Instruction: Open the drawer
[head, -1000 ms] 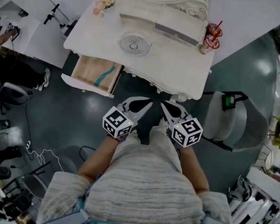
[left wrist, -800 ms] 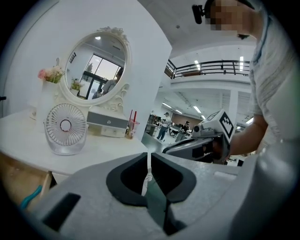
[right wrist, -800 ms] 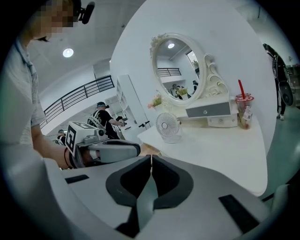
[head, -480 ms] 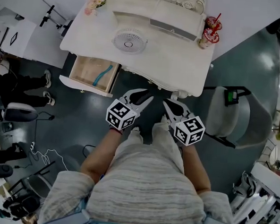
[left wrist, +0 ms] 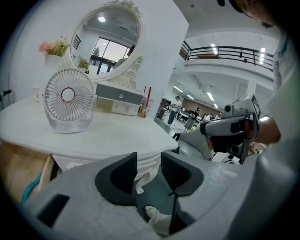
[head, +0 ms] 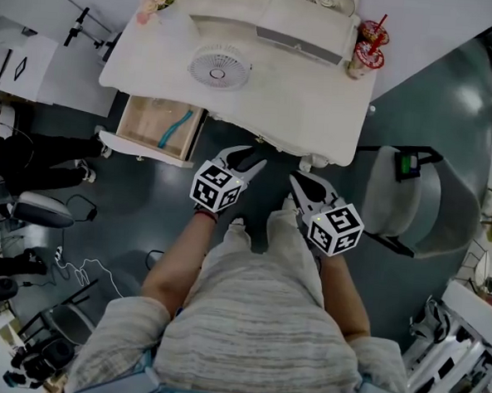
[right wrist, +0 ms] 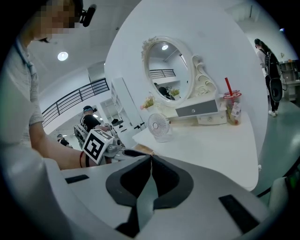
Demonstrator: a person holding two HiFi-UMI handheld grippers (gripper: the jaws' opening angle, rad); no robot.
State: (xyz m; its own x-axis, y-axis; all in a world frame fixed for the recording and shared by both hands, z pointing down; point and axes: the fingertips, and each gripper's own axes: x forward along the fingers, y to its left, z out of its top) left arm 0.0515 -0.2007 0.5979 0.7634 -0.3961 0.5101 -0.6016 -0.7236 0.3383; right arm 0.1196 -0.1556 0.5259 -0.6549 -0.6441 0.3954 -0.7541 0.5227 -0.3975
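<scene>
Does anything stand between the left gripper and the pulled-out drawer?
Nothing visible does. The left gripper, whose jaws have just been opening with nothing between them, hovers before the dressing table's front edge. The drawer stands pulled out to its left across an open gap.

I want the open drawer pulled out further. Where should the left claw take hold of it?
Probably the drawer front panel's top edge, coming from above on the person's side: it already stands open, so that lip is exposed, with room behind for one jaw.
</scene>
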